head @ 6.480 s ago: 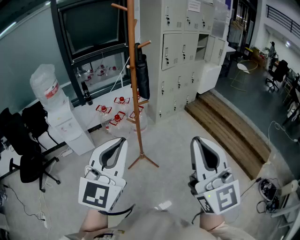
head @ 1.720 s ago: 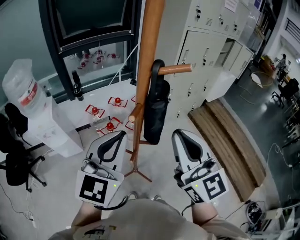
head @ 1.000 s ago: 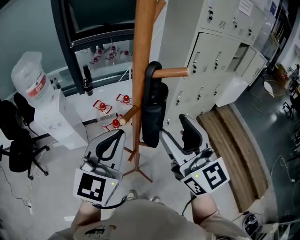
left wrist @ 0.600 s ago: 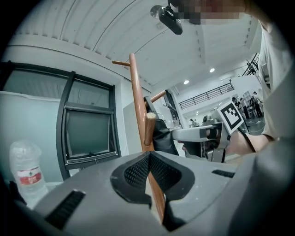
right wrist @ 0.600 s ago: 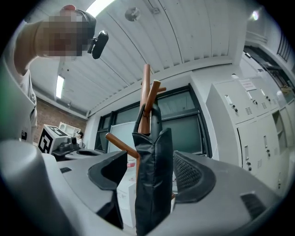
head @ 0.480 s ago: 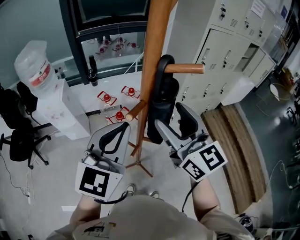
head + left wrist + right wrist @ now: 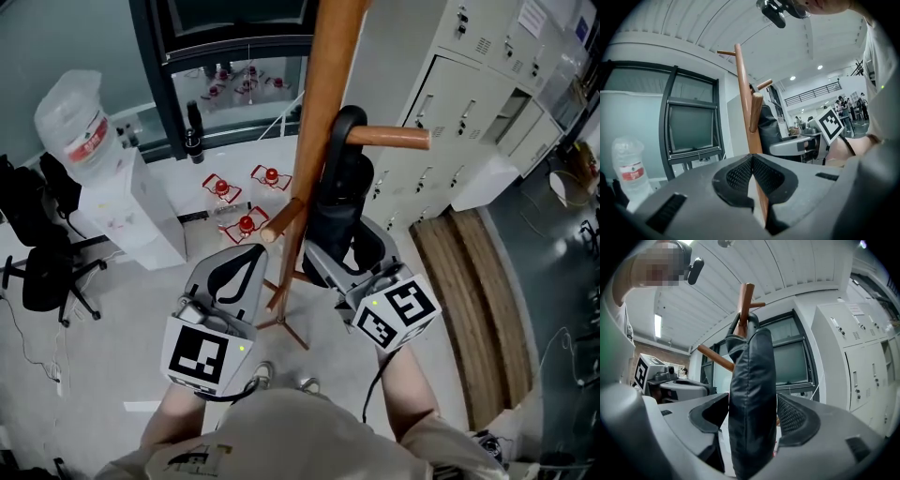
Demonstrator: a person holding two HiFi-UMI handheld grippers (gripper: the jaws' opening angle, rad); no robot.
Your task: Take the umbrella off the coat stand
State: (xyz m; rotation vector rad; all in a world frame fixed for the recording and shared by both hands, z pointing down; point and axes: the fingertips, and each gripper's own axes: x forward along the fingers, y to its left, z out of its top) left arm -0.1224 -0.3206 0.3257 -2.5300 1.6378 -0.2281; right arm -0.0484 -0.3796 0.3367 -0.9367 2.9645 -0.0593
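Observation:
A black folded umbrella [image 7: 337,202] hangs by its hook handle [image 7: 347,120] from a peg [image 7: 389,138] of the wooden coat stand [image 7: 323,84]. My right gripper [image 7: 343,247] is open. Its jaws have just been opening and now stand wide, one on each side of the umbrella's [image 7: 752,394] lower body, without pressing on it. My left gripper [image 7: 247,251] is shut and empty, held left of the pole and below a lower peg [image 7: 284,221]. In the left gripper view the pole [image 7: 743,93] rises just beyond the closed jaws [image 7: 752,157].
A water dispenser [image 7: 112,202] with its bottle [image 7: 80,131] stands at the left beside a black chair [image 7: 33,248]. Red-capped jugs [image 7: 246,225] sit on the floor behind the stand. Grey lockers [image 7: 487,84] and a wooden step [image 7: 469,300] are on the right.
My right gripper has moved forward and down, and its jaws have spread around the hanging umbrella. The left gripper has sunk slightly and stays shut.

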